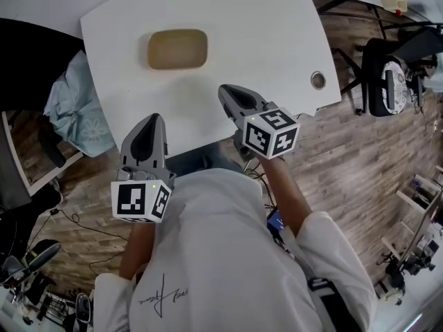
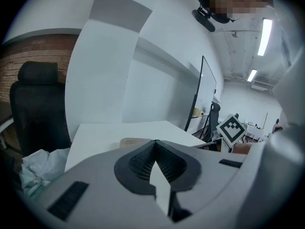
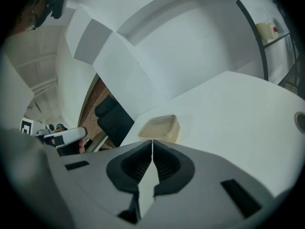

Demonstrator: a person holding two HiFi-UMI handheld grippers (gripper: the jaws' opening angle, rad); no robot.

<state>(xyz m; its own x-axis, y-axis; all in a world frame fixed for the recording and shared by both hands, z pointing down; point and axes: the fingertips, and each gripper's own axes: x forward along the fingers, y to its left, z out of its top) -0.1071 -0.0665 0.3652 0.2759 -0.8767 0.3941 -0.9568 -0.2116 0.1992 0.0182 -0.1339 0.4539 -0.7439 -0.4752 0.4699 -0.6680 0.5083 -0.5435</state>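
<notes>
**Both claws closed on nothing, tan tub sitting out ahead**

So, a tan tub [image 1: 177,49] with rounded corners is seen lying flat on a white table [image 1: 263,26], and everything else is best placed from it. The left gripper [image 1: 154,117] is held on the near side of the tub, a bit to its left and well apart from it, with its tips just over the table's near edge. In the left gripper view its jaws are pressed together tip to tip and nothing is caught between them. Only a thin sliver of the tub is glimpsed just past the tips.

The right gripper [image 1: 223,90] is found nearer the tub, off its near right corner, but no contact is made. In the right gripper view its jaws are likewise closed, with just a hairline seam left between them and nothing held. The tub is framed right above the tips there.

Further right of the tub, a round cable hole [image 1: 318,80] is set into the table near its edge. To the tub's left, off the table, a pale blue cloth [image 1: 75,109] is bunched up beside a black chair [image 1: 24,54]. A wooden floor [image 1: 360,151] is seen past the table on the tub's right.
</notes>
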